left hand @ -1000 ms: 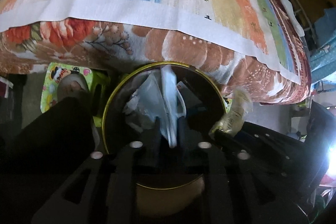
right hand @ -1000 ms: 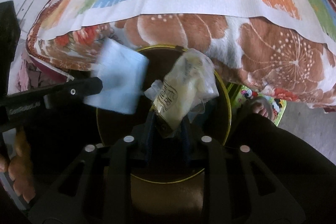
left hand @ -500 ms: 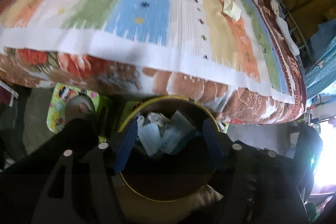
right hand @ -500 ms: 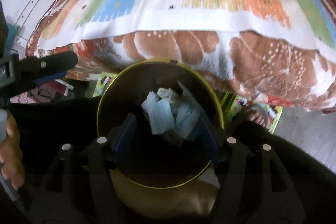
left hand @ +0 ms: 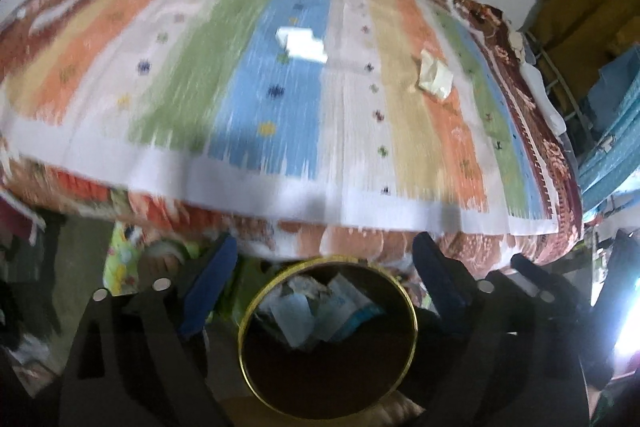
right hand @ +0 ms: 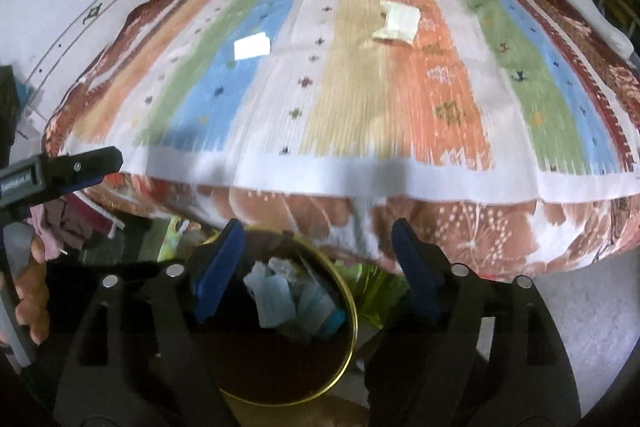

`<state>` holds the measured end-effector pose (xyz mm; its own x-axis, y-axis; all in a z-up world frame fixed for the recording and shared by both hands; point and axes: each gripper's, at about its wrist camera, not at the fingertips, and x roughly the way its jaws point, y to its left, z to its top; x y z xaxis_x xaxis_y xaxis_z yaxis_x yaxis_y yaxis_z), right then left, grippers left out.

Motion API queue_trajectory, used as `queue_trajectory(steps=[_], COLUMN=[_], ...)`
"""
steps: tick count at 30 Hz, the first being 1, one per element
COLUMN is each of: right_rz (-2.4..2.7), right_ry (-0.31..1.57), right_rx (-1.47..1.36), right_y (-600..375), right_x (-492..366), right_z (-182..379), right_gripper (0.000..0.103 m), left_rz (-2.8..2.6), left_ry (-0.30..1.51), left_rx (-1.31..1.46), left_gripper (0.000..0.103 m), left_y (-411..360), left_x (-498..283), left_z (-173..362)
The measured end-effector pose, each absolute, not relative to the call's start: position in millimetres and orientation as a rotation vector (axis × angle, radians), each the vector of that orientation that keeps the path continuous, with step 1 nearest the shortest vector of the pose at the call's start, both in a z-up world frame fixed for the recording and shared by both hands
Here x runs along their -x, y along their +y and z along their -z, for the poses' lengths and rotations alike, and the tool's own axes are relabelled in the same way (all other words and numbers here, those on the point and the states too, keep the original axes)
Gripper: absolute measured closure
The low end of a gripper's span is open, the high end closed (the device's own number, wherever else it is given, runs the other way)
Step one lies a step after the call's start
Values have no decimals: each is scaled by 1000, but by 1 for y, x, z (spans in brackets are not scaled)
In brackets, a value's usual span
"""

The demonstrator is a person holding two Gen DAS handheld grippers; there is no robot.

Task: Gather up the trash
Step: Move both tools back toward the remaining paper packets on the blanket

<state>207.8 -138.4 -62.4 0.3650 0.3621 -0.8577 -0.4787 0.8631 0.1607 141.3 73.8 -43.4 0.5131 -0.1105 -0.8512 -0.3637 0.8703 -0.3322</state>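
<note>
Both empty grippers, left [left hand: 324, 267] and right [right hand: 316, 247], are opening over the bin [left hand: 414, 327] (contents blurred).

left gripper [left hand: 324, 281] jaws opening, empty, above bin [left hand: 256, 301], wrappers [left hand: 316, 311] inside

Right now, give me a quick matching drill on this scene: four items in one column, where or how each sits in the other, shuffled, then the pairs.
Items
1. white paper scrap
2. crumpled yellowish wrapper
3. pale wrappers
4. right tongs

Place or state
A. inside the gold-rimmed bin
B. on the spread's orange stripe
C. jaws opening, nothing between them
D. on the spread's blue stripe

Pairs: 1-D, 2-B, 3-A, 4-C
</note>
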Motion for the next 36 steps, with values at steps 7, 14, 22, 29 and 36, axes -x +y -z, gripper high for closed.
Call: queue_trajectory(steps=[7,14,22,29,36], right_rz=[-503,-480,-435,-407,-376], right_ry=[992,957,933,935,941], right_rx=[111,119,60,45,28], right_y=[-132,-127,-133,-128,-123], right_x=[-237,-266,-311,-344,-367], right_z=[47,41,39,48,55], right_gripper=[13,9,9,9,9], left_rz=[-159,-162,-217,-241,-281], left_ry=[907,890,888,918,928], left_rx=[389,394,389,412,396], left_gripper=[6,6,6,6,6], left_y=[70,82,101,110,122], left_x=[-161,-187,-228,-257,-281], left_z=[20,19,29,44,59])
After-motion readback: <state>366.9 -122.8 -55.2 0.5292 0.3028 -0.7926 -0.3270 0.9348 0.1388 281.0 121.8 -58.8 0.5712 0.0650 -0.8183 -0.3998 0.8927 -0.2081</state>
